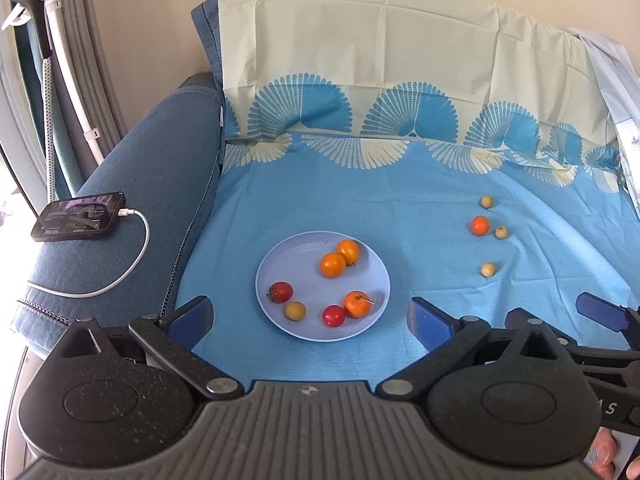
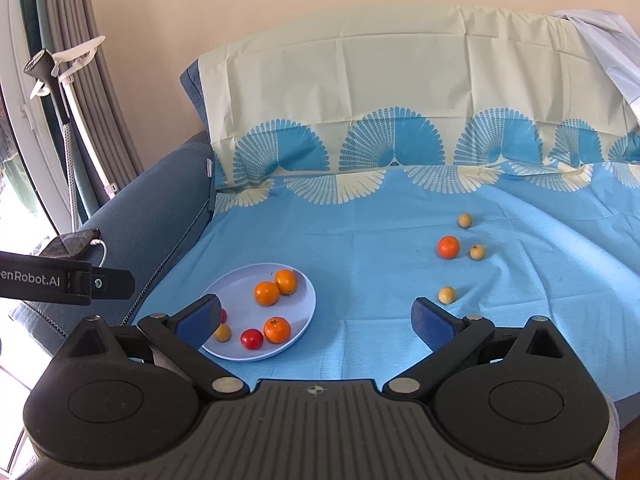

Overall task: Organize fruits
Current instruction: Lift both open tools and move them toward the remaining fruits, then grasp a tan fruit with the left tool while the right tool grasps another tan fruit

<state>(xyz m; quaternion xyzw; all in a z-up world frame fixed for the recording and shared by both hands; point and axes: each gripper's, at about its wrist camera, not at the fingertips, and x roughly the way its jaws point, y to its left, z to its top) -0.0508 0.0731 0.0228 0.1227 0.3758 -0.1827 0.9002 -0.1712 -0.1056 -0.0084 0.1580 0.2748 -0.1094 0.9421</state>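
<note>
A pale blue plate (image 1: 280,258) (image 2: 236,286) sits on the blue sheet and holds three oranges (image 1: 333,265), two red tomatoes (image 1: 281,291) and a small yellow fruit (image 1: 295,310). Off the plate to the right lie one orange (image 1: 479,225) (image 2: 448,247) and three small yellow fruits (image 1: 487,269) (image 2: 447,295). My left gripper (image 1: 310,314) is open and empty, just in front of the plate. My right gripper (image 2: 316,314) is open and empty, between the plate and the loose fruits; its left finger hides part of one tomato.
A blue sofa arm (image 1: 132,208) on the left carries a phone (image 1: 78,216) with a white charging cable. The patterned sheet rises up the backrest (image 1: 380,52) behind. A garment steamer pole (image 1: 48,80) and curtains stand at far left.
</note>
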